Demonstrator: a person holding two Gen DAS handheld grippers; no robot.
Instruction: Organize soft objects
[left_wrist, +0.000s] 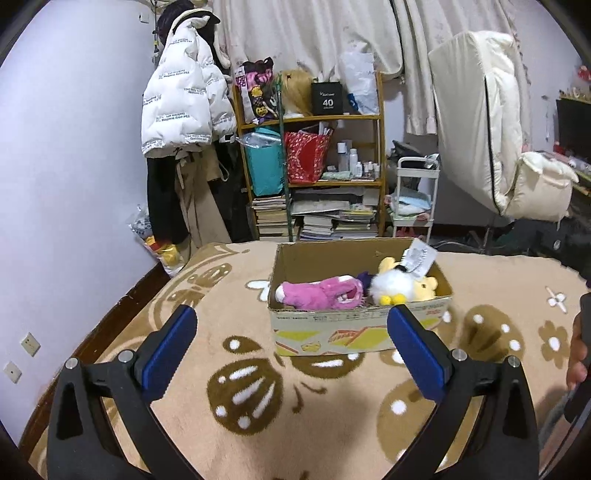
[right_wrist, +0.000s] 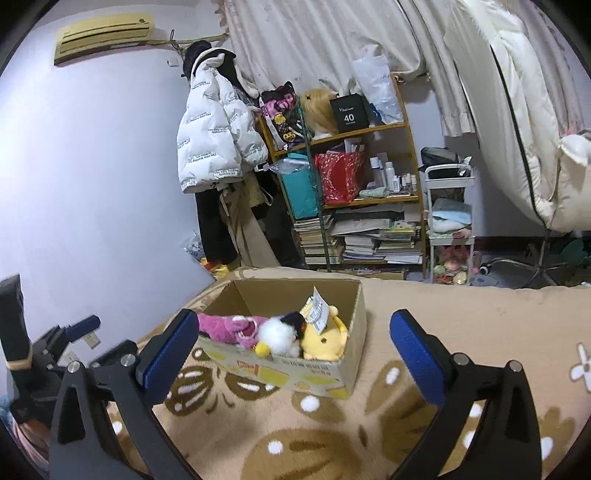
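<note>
A cardboard box (left_wrist: 332, 332) (right_wrist: 354, 339) stands on the patterned beige blanket (left_wrist: 229, 325) (right_wrist: 461, 317). Inside it lie a pink plush (left_wrist: 317, 293) (right_wrist: 231, 328), a white fluffy plush with yellow feet (left_wrist: 389, 286) (right_wrist: 277, 336) and a yellow plush (left_wrist: 424, 288) (right_wrist: 325, 343) with a paper tag (left_wrist: 419, 258) (right_wrist: 319, 308). My left gripper (left_wrist: 291, 325) hangs open in front of the box, nothing between its blue pads. My right gripper (right_wrist: 293, 330) is open too, empty, to the right of the left one, which shows at the left edge of the right wrist view (right_wrist: 85, 326).
Beyond the bed stand a wooden shelf (left_wrist: 310, 118) (right_wrist: 369, 129) with bags and stacked books, a white puffer jacket (left_wrist: 184, 103) (right_wrist: 214, 136) on the wall, a small white cart (left_wrist: 413, 199) (right_wrist: 447, 229) and a hanging white quilt (left_wrist: 480, 110). A hand (left_wrist: 578, 354) shows at the right edge.
</note>
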